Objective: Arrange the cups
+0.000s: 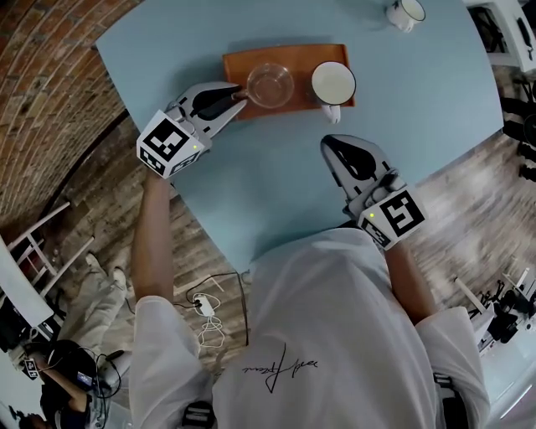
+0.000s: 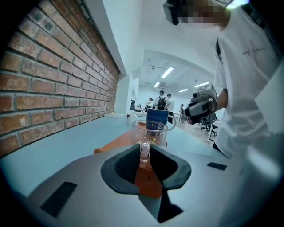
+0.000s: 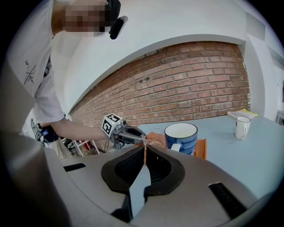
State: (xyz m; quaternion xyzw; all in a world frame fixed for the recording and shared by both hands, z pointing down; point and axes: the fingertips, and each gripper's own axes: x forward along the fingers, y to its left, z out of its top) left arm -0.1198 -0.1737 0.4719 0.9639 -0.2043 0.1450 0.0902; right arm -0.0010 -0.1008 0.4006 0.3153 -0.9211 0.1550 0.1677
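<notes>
An orange tray point(image 1: 239, 63) on the light blue table holds a clear glass cup point(image 1: 270, 84) and, to its right, a blue mug point(image 1: 333, 82) with a white inside. My left gripper point(image 1: 241, 92) reaches the glass cup from the left. In the left gripper view the cup's handle point(image 2: 144, 150) stands between the pads, which press on it from both sides; the blue mug point(image 2: 157, 119) shows behind the glass. My right gripper point(image 1: 328, 142) rests over bare table just in front of the tray, below the blue mug point(image 3: 181, 137), shut with nothing in it.
A small white mug point(image 1: 405, 12) stands at the table's far right, also in the right gripper view point(image 3: 242, 127). The table's left edge point(image 1: 159, 126) runs diagonally past my left hand. Brick paving, a white chair point(image 1: 33, 251) and cables lie below it.
</notes>
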